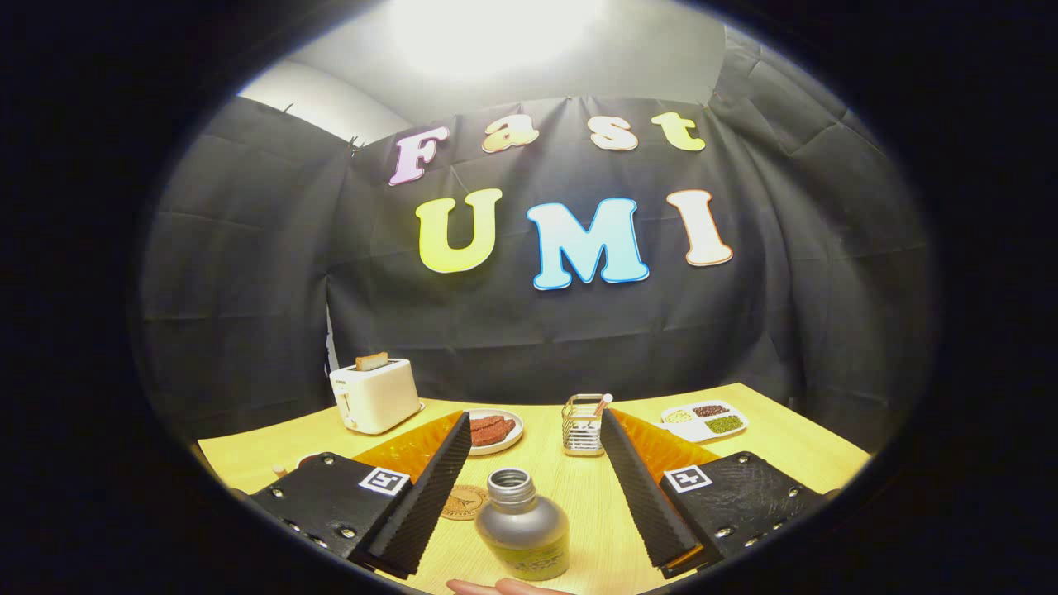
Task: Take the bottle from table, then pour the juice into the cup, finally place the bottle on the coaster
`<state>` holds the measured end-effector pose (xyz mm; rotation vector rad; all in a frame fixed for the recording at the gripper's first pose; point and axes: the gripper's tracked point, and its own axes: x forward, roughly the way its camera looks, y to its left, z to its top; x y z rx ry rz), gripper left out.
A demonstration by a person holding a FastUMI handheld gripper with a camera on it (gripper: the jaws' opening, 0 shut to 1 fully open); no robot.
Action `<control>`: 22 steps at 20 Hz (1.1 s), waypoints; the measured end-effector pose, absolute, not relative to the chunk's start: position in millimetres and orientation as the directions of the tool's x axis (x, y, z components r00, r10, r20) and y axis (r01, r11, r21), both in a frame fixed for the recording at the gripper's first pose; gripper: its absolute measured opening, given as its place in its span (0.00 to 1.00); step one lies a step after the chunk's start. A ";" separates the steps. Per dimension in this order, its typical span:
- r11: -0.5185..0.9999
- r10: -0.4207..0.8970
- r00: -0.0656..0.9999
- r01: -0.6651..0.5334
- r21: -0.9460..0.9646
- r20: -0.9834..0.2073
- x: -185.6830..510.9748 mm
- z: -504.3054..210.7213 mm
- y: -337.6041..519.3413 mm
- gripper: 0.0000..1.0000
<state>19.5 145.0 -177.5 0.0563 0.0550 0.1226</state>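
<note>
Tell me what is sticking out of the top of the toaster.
A slice of toast stands up out of the toaster; its lower part is hidden inside the slot. The gripper has its fingers open around the bottle.

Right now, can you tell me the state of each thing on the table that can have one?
Bottle: upright, cap off, between the fingers, not gripped.
Gripper: open, fingers either side of the bottle.
Coaster: flat, bare, beside the bottle.
Toaster: a slice sticks up from it.
Plate: holds reddish pieces.
Divided tray: compartments filled.

Staged booth: cloth wall [248,273], breakfast-laid table [793,430].
</note>
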 end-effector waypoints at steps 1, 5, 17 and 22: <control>0.991 0.123 0.991 -0.120 0.058 -0.057 21.1 -183.0 146.9 0.97; 0.990 0.123 0.988 -0.116 0.084 -0.089 27.8 -209.8 153.5 0.97; 0.992 0.097 0.989 -0.088 0.089 -0.112 41.4 -262.5 158.2 0.97; 0.995 0.079 0.988 -0.070 0.070 -0.133 46.6 -280.1 154.4 0.97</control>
